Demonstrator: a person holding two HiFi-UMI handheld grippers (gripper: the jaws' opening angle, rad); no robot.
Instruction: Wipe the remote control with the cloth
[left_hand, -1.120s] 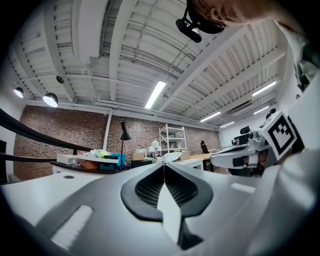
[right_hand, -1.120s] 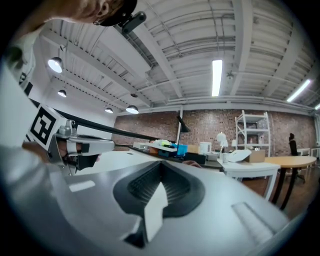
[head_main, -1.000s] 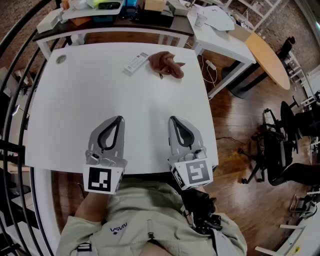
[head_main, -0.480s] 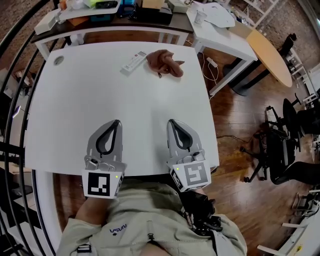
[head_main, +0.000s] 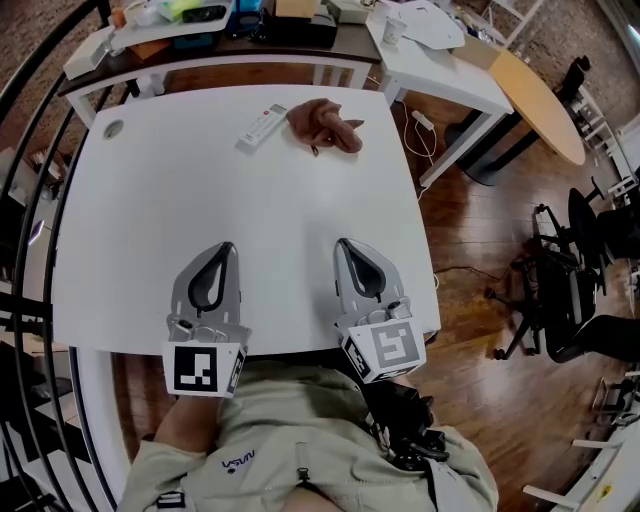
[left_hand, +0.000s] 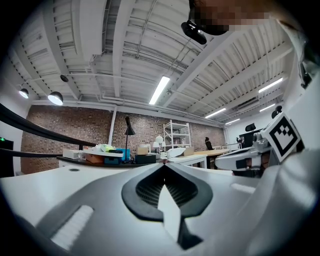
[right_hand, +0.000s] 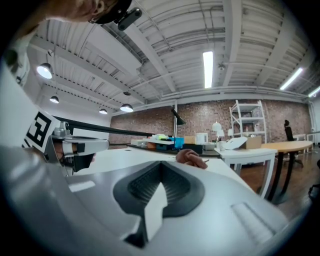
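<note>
A white remote control (head_main: 260, 127) lies near the far edge of the white table (head_main: 150, 220). Just right of it sits a crumpled brown cloth (head_main: 322, 126), which also shows in the right gripper view as the cloth (right_hand: 191, 157). My left gripper (head_main: 226, 247) and right gripper (head_main: 343, 243) lie side by side at the table's near edge, far from both objects. Both are shut with nothing between the jaws; in the gripper views the left gripper (left_hand: 164, 165) and right gripper (right_hand: 161, 163) show their tips meeting.
A dark side table (head_main: 200, 45) with boxes and clutter stands beyond the far edge. Another white table (head_main: 440, 60) and a round wooden table (head_main: 540, 105) are at the upper right. Office chairs (head_main: 565, 300) stand on the wooden floor to the right. A black railing (head_main: 30, 200) curves along the left.
The grippers have stayed put. The head view has shifted slightly, so the remote and cloth sit a little higher and further left in the picture.
</note>
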